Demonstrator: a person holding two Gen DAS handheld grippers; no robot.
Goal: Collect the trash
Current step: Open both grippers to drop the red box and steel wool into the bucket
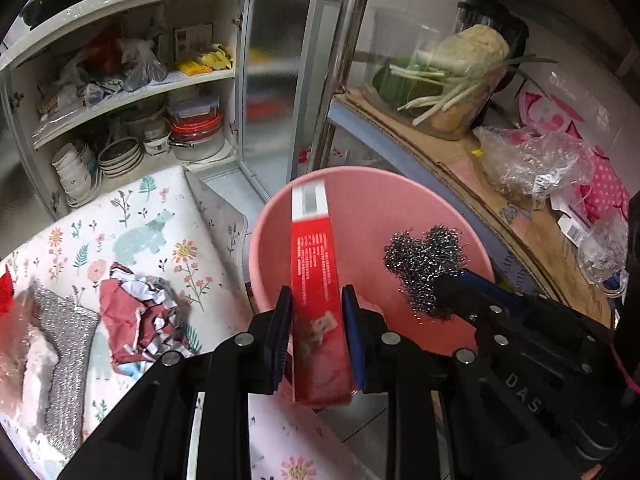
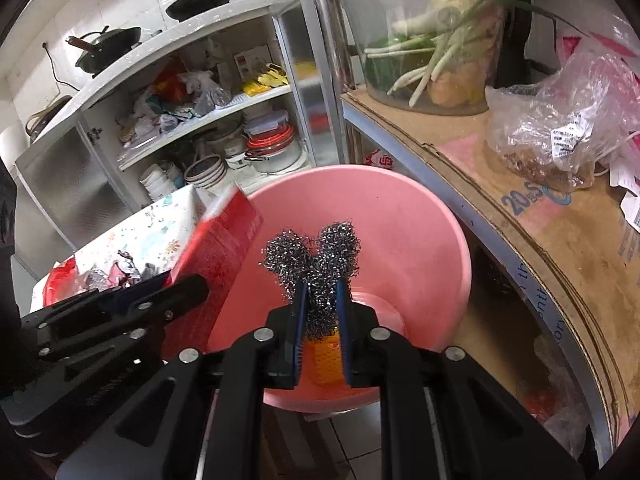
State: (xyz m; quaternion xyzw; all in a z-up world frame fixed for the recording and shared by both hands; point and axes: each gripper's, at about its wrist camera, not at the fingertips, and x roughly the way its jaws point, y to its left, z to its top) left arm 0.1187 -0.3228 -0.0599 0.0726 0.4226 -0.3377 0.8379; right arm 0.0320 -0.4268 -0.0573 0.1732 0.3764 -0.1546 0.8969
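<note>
My left gripper (image 1: 318, 312) is shut on a long red carton (image 1: 316, 280), held over the rim of a pink basin (image 1: 400, 208). My right gripper (image 2: 322, 300) is shut on a steel-wool scourer (image 2: 316, 256), held over the same pink basin (image 2: 400, 220). The scourer (image 1: 428, 264) and right gripper (image 1: 448, 284) also show in the left wrist view. The red carton (image 2: 216, 256) and left gripper (image 2: 188, 284) show at the left of the right wrist view. Crumpled red-and-white paper (image 1: 136, 320) and a silver sponge cloth (image 1: 68, 344) lie on the floral tablecloth (image 1: 160, 220).
An open white cupboard (image 1: 132, 92) full of bowls and bags stands behind. A cardboard-covered shelf (image 2: 520, 208) at the right holds a vegetable container (image 2: 436, 48) and plastic bags (image 2: 560, 120). A metal pole (image 1: 344, 60) rises behind the basin.
</note>
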